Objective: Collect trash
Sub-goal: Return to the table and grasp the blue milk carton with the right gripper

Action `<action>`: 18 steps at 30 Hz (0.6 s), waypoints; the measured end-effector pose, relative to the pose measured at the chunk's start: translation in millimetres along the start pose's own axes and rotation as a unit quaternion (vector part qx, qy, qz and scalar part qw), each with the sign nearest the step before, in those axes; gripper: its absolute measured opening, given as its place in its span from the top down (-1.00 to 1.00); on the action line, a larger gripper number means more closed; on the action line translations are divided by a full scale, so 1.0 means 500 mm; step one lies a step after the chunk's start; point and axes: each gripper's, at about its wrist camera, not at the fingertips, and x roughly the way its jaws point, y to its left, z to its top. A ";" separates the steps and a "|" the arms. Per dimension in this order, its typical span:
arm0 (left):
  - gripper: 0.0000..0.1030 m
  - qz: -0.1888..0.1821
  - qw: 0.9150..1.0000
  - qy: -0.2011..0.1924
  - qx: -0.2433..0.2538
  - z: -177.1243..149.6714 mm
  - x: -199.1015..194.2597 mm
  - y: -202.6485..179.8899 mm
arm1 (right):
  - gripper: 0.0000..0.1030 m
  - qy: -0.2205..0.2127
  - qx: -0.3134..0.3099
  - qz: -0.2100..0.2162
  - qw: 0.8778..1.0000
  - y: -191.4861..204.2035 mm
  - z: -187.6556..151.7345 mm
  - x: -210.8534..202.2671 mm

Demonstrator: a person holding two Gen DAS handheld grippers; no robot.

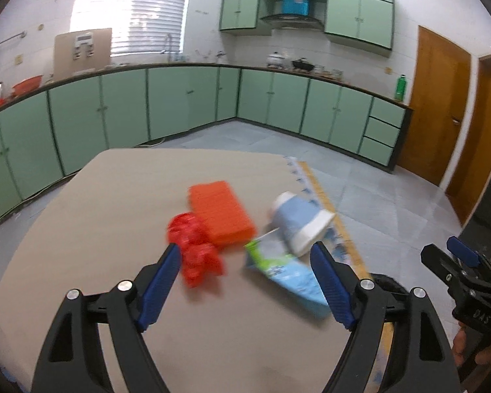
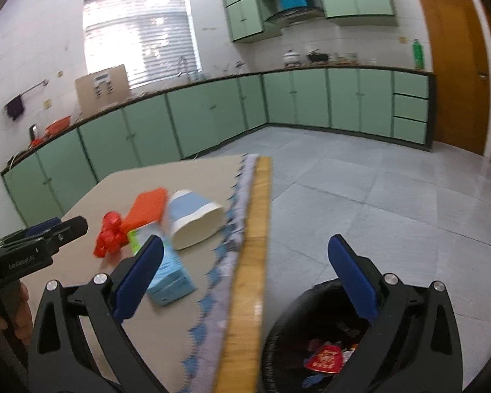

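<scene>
On the table lie a crumpled red wrapper, an orange sponge-like block, a tipped blue-and-white paper cup and a light blue and green carton. My left gripper is open and empty above the table, just short of the wrapper and carton. My right gripper is open and empty over the table's right edge, above a black trash bin holding several scraps. The same items show in the right wrist view: wrapper, block, cup, carton.
The table has a wooden edge strip and a blue-fringed cloth. Grey tiled floor lies to the right. Green kitchen cabinets line the far walls, with wooden doors at right.
</scene>
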 end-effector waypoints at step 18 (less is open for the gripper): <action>-0.55 0.044 0.999 0.012 -0.023 -0.038 0.025 0.106 | -0.89 0.074 -0.070 0.043 0.994 0.145 -0.037 0.119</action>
